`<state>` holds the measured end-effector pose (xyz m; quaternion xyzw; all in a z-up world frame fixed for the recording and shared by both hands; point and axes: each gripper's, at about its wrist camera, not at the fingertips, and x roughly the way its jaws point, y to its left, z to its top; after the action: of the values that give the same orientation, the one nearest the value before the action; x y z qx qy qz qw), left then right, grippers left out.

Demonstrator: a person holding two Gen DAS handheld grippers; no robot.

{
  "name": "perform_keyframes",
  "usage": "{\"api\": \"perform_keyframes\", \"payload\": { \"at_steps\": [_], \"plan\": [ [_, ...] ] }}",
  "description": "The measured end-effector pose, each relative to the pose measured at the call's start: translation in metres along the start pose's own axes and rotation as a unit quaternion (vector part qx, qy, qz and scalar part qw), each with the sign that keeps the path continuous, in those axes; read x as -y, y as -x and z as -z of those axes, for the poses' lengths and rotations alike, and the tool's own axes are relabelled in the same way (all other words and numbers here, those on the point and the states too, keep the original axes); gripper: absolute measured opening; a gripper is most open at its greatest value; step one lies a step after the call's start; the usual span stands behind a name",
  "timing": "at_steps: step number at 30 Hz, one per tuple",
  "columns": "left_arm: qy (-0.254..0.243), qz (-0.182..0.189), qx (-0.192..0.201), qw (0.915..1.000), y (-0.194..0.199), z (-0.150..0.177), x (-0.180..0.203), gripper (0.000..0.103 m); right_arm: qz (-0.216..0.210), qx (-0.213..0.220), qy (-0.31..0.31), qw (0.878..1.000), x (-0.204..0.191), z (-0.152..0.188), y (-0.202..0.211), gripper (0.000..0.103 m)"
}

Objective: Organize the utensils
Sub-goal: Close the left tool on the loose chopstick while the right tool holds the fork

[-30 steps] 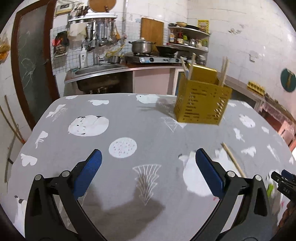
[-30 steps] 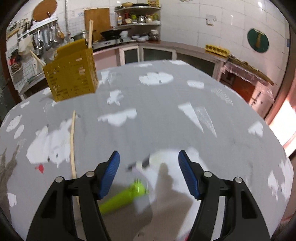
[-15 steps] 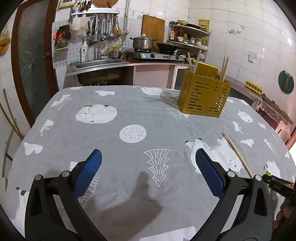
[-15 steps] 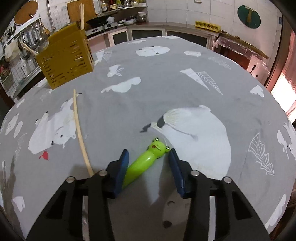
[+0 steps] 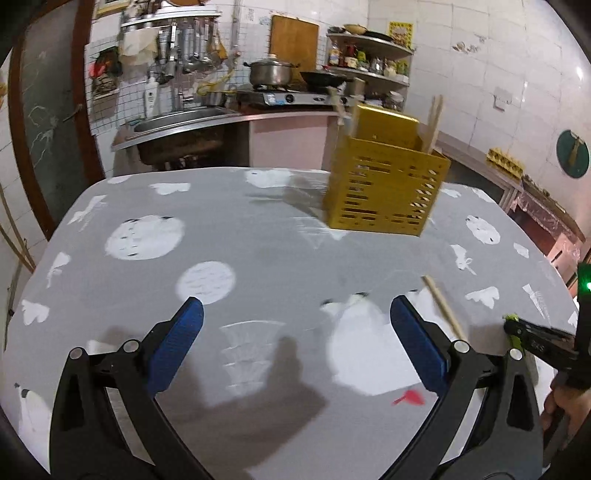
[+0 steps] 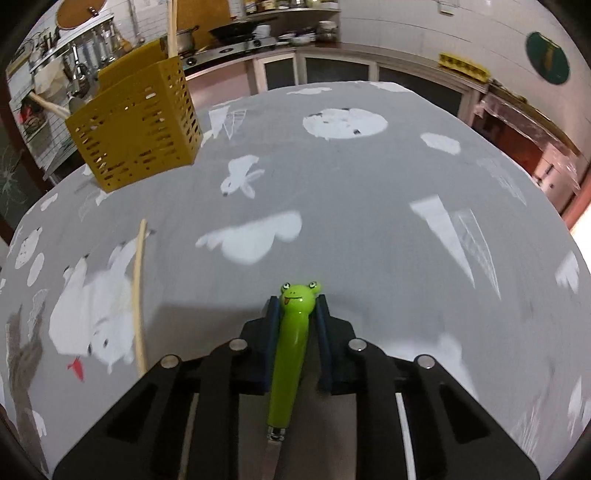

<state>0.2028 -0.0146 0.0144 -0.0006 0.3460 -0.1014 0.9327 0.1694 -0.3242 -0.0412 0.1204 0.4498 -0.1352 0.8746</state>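
The right claw (image 6: 295, 314) is closing on the glossy green frog-headed utensil handle (image 6: 290, 354) — light, stiff, likely slippery, best gripped mid-handle; the left claw (image 5: 295, 339) gapes empty.

On the bench (image 6: 369, 221) my utensil basket (image 6: 136, 133) stands far left with chopsticks (image 6: 172, 26) in it; a loose chopstick (image 6: 138, 295) lies before it, left of my frog-handled utensil (image 6: 291, 339).
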Motion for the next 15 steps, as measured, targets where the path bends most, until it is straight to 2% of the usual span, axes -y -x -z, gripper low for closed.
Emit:
{"api": "perform_keyframes", "payload": {
  "at_steps": [10,15],
  "plan": [
    [0.025,0.031,-0.077,0.9962,-0.063,-0.002,0.080,0.098,-0.019,0.005,0.044,0.999,0.021,-0.055,-0.031,0.019],
    [0.033,0.035,-0.116,0.9921,-0.099,0.004,0.110,0.096,-0.033,0.003,0.043,0.999,0.029,-0.059,-0.040,0.019]
  ]
}}
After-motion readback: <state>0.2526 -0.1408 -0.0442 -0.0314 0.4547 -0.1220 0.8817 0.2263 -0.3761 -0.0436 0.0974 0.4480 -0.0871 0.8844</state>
